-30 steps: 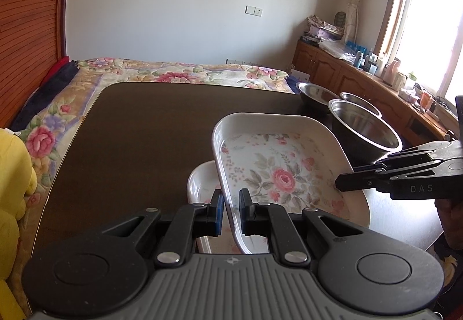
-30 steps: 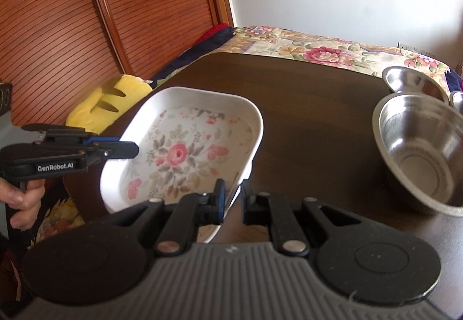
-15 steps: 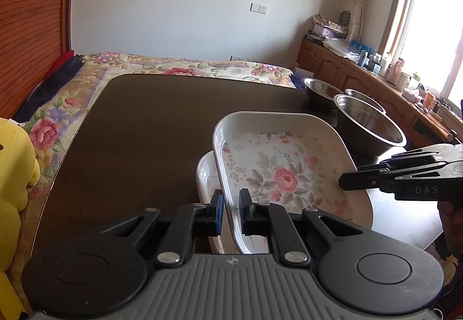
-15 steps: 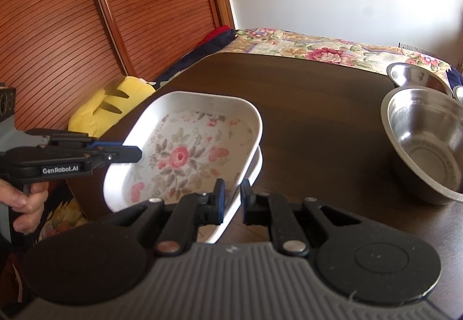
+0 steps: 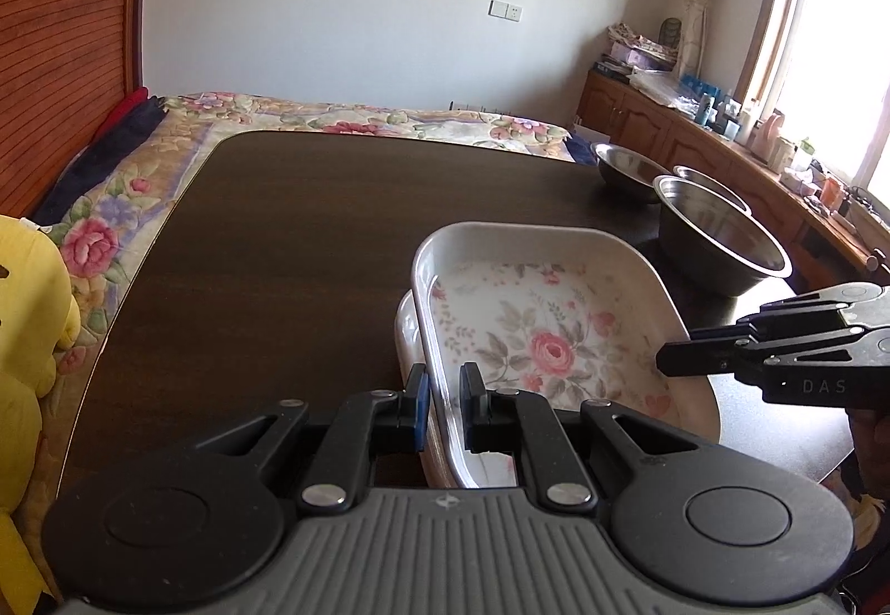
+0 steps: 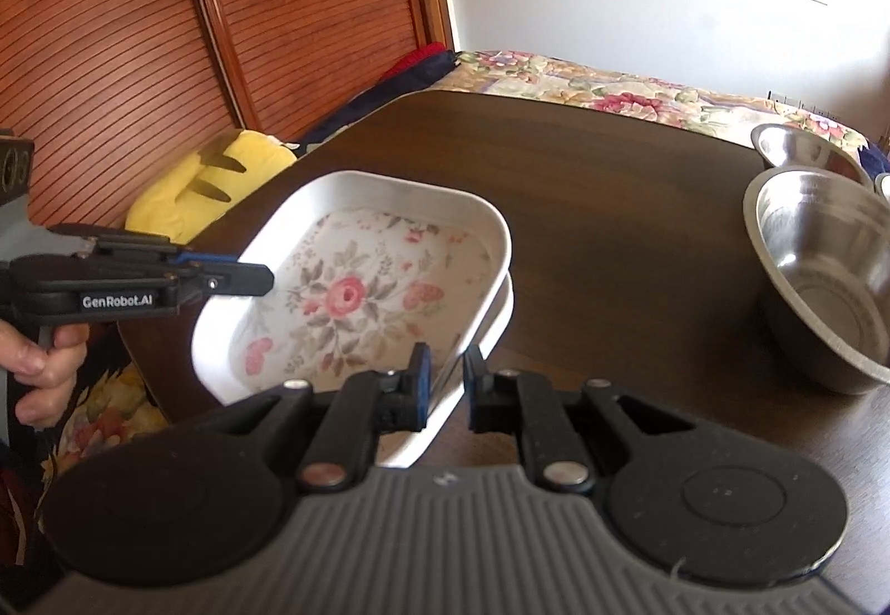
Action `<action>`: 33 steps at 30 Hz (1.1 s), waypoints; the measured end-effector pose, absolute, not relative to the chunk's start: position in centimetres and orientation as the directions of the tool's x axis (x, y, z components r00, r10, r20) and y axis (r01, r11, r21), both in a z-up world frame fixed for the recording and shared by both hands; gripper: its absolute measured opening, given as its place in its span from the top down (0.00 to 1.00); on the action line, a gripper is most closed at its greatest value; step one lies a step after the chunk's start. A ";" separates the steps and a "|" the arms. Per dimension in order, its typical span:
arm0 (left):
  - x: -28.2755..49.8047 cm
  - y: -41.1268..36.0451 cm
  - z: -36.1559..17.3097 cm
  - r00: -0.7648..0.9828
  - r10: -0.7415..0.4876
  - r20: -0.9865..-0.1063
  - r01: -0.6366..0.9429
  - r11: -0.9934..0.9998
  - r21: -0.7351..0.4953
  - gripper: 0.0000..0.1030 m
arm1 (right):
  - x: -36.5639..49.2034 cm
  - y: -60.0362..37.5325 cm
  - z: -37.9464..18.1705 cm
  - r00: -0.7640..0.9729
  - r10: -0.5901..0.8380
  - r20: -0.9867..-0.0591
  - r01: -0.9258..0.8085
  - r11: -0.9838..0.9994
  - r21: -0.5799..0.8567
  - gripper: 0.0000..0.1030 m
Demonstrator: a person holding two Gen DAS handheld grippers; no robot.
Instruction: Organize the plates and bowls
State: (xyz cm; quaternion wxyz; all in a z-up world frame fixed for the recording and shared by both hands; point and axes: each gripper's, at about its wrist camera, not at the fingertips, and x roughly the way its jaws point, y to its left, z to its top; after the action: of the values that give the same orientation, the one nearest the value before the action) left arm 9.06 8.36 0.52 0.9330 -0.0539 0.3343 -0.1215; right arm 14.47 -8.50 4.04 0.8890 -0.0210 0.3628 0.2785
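A white rectangular plate with a rose pattern (image 5: 550, 337) (image 6: 350, 292) rests nested on a second white plate (image 5: 405, 331) (image 6: 498, 315) near the front edge of the dark table (image 5: 306, 253). My left gripper (image 5: 444, 406) is shut on the floral plate's left rim. My right gripper (image 6: 446, 387) is shut on the opposite rim. Each gripper shows side-on in the other's view, the right gripper (image 5: 667, 367) and the left gripper (image 6: 261, 279). A large steel bowl (image 5: 723, 237) (image 6: 829, 270) stands to the plates' right, and two smaller steel bowls (image 5: 623, 170) sit behind it.
A yellow plush toy (image 5: 28, 337) (image 6: 206, 187) lies off the table's left edge. A bed with a floral cover (image 5: 361, 120) runs beyond the far edge. A cluttered wooden cabinet (image 5: 695, 137) stands under the window at right. Bare tabletop (image 6: 612, 203) stretches behind the plates.
Both grippers have lowered the floral plate, and it now sits down into the white plate beneath it. The bowls have not moved.
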 end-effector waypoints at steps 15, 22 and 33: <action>8.9 8.3 0.4 0.752 -0.249 -0.610 0.176 0.968 -0.178 0.88 | 14.5 -8.7 3.9 0.583 0.480 -0.655 -0.500 0.848 0.177 0.85; 8.9 8.2 0.7 0.760 -0.243 -0.603 0.173 0.970 -0.173 0.88 | 14.0 -8.8 3.7 0.581 0.486 -0.652 -0.505 0.844 0.179 0.84; 8.3 7.3 2.1 0.785 -0.256 -0.564 0.200 0.967 -0.160 0.88 | 13.4 -9.4 4.3 0.608 0.487 -0.627 -0.501 0.848 0.172 0.79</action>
State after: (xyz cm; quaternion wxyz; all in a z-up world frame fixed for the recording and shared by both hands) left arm 8.35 7.25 2.08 0.9437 -0.0457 0.3046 -0.1209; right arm 13.45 -9.42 4.28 0.8966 -0.0105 0.3465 0.2754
